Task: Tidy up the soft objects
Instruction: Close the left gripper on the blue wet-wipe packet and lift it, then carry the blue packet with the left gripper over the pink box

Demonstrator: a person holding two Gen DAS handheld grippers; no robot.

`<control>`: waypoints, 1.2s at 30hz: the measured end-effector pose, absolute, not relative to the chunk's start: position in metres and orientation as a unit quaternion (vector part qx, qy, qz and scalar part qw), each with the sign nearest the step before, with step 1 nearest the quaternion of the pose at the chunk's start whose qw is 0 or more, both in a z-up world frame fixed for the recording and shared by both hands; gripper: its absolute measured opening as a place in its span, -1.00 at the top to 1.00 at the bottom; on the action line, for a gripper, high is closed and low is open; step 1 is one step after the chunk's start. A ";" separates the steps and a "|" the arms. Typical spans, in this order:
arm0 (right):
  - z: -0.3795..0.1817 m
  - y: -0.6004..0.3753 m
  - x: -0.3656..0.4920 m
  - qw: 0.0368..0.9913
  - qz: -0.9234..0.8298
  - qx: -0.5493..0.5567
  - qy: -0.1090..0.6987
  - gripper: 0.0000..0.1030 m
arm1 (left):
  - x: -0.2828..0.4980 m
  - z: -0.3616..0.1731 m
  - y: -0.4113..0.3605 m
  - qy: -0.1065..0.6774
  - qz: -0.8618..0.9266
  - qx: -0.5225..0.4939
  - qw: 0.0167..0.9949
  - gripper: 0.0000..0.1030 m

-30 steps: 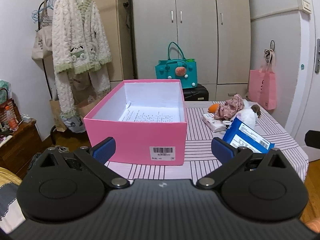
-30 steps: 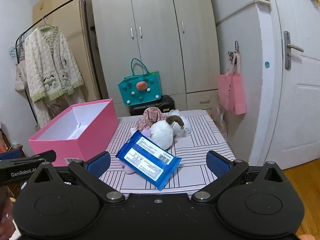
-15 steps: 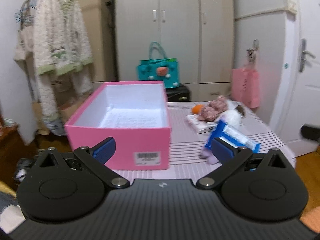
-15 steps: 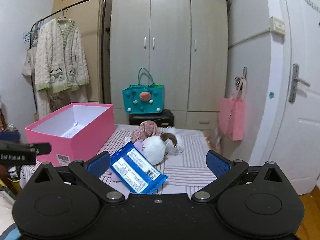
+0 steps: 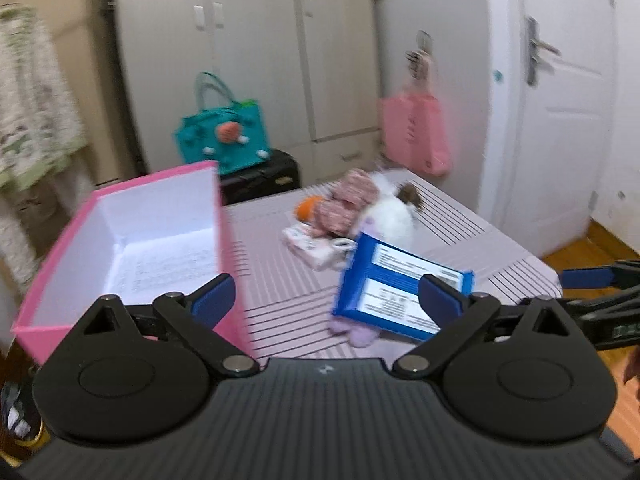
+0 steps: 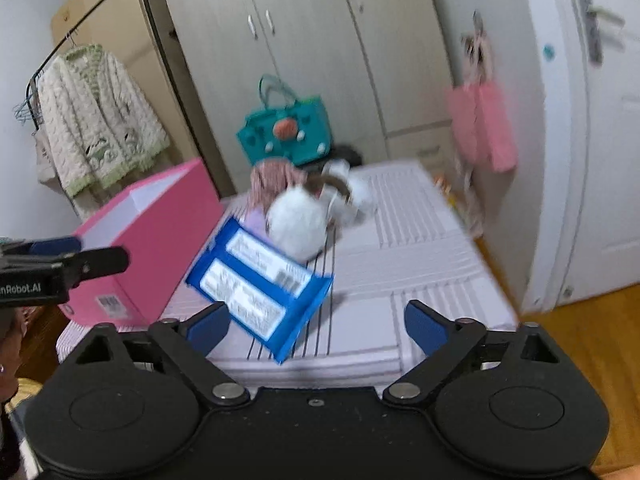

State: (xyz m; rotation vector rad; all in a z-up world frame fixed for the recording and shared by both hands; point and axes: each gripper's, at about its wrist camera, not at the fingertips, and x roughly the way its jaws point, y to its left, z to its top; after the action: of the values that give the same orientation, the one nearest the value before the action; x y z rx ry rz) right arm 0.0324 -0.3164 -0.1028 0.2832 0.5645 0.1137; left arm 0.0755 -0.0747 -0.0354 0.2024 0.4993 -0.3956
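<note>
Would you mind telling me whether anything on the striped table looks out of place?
The blue packet sits tilted, propped on the soft toys beside the pink box instead of lying flat. The box holds only paper.

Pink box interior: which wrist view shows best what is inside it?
The left wrist view. It looks down into the open pink box, showing white walls and a printed sheet on the floor, blurred. The right wrist view shows the pink box mostly from outside: a pink side, a barcode label and a sliver of white inner wall.

Pink box [image 5: 132, 240] blocks table's [image 6: 420, 248] left; blue packet [image 6: 260, 292] near front; right side bare.
</note>
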 end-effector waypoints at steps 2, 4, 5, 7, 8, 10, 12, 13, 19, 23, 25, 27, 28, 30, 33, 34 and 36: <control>-0.113 -0.314 0.041 0.944 0.067 0.146 0.288 -0.79 | 0.079 -0.041 -0.085 0.236 -0.206 0.122 0.942 -0.84; -0.124 -0.311 0.051 0.939 0.082 0.154 0.297 -0.75 | 0.083 -0.046 -0.094 0.231 -0.217 0.140 0.938 -0.83; -0.128 -0.309 0.054 0.937 0.087 0.157 0.298 -0.71 | 0.086 -0.048 -0.097 0.233 -0.224 0.143 0.936 -0.81; -0.136 -0.306 0.061 0.935 0.100 0.166 0.297 -0.64 | 0.095 -0.052 -0.103 0.242 -0.236 0.143 0.930 -0.77; -0.139 -0.304 0.064 0.934 0.104 0.171 0.295 -0.59 | 0.099 -0.053 -0.105 0.246 -0.240 0.144 0.928 -0.74; -0.143 -0.299 0.066 0.938 0.101 0.178 0.281 -0.53 | 0.111 -0.057 -0.108 0.259 -0.248 0.145 0.922 -0.72; -0.145 -0.290 0.065 0.945 0.098 0.166 0.265 -0.53 | 0.123 -0.061 -0.110 0.275 -0.255 0.140 0.916 -0.70; -0.145 -0.287 0.065 0.947 0.098 0.160 0.260 -0.53 | 0.129 -0.063 -0.111 0.283 -0.259 0.138 0.913 -0.68; -0.154 -0.286 0.081 0.939 0.095 0.177 0.278 -0.44 | 0.146 -0.080 -0.123 0.295 -0.281 0.166 0.898 -0.65; -0.155 -0.294 0.087 0.934 0.092 0.199 0.283 -0.42 | 0.152 -0.089 -0.125 0.298 -0.283 0.163 0.897 -0.65; -0.158 -0.295 0.089 0.933 0.093 0.205 0.281 -0.32 | 0.157 -0.091 -0.122 0.312 -0.295 0.143 0.892 -0.53; -0.159 -0.295 0.091 0.929 0.106 0.211 0.283 -0.04 | 0.160 -0.092 -0.118 0.330 -0.302 0.116 0.887 -0.38; -0.160 -0.296 0.091 0.927 0.108 0.220 0.284 -0.04 | 0.159 -0.092 -0.117 0.327 -0.299 0.113 0.889 -0.29; -0.161 -0.294 0.092 0.927 0.105 0.221 0.283 0.15 | 0.156 -0.091 -0.116 0.320 -0.289 0.112 0.895 -0.07; -0.162 -0.297 0.092 0.925 0.105 0.231 0.283 0.37 | 0.150 -0.089 -0.116 0.308 -0.287 0.119 0.899 0.12; -0.161 -0.297 0.091 0.925 0.105 0.232 0.283 0.39 | 0.149 -0.089 -0.117 0.308 -0.288 0.119 0.899 0.15; -0.160 -0.296 0.090 0.926 0.106 0.227 0.282 0.45 | 0.146 -0.088 -0.117 0.307 -0.292 0.114 0.899 0.16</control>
State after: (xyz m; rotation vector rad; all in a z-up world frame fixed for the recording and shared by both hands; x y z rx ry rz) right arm 0.0903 -0.2955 -0.1598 0.4652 0.5782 0.2165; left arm 0.1462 -0.1168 -0.0877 0.2364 0.6346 -0.6041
